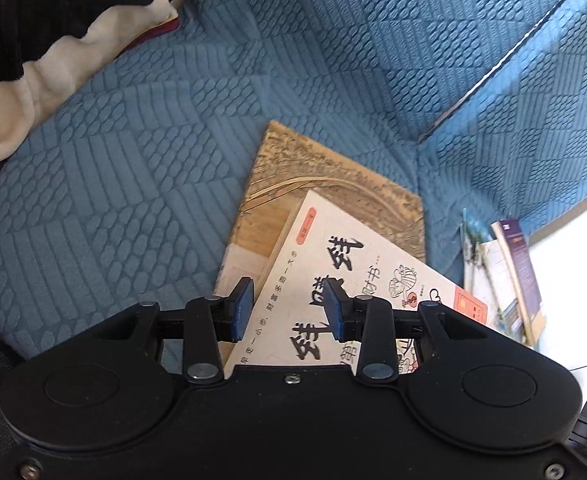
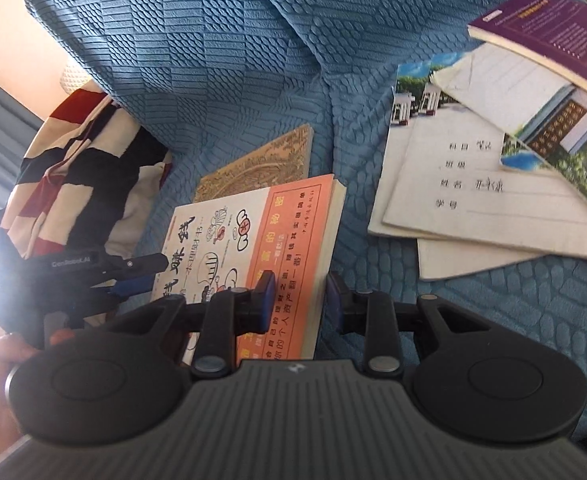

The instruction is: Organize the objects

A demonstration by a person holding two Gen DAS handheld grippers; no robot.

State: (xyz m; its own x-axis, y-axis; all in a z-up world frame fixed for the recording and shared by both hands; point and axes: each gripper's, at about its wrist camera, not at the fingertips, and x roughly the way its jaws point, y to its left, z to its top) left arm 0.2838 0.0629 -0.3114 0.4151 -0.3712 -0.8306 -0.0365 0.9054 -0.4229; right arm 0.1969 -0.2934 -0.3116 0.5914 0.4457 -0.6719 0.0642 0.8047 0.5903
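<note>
1. Cream-and-orange book point(image 2: 253, 240) is lying flat on the blue quilted sofa cover point(image 1: 133, 184); using it as the landmark for everything below.
2. Tan patterned book point(image 1: 333, 176) is sitting directly under it, skewed, with its far corner sticking out beyond the cream cover.
3. Left hand-held gripper point(image 1: 289, 312) is hovering over the near-left part of the cream-and-orange book, blue pads part-spread with a clear gap, and nothing is sitting between them. Left pad is lining up over the book's left edge, right pad over the printed title. Can't tell whether either is touching the cover.
4. Right hand-held gripper point(image 2: 299, 304) is hanging over the book's near-right corner, jaws part-spread too, gripping nothing. Its left pad is sitting over the orange band, its right pad just off the page edge above the sofa cover.
5. Left hand-held gripper is also showing in the right wrist view, at the book's left edge, with a hand point(image 2: 1, 356) behind it.
6. Pile of thin white notebooks point(image 2: 473, 184) is lying well to the right of the book, fanned out, apart from it.
7. Purple book point(image 2: 549, 36) is resting tilted on top of that pile, at its far right.
8. Red, black and cream striped cloth point(image 2: 85, 160) is bunching up left of the book, near the tan one.
</note>
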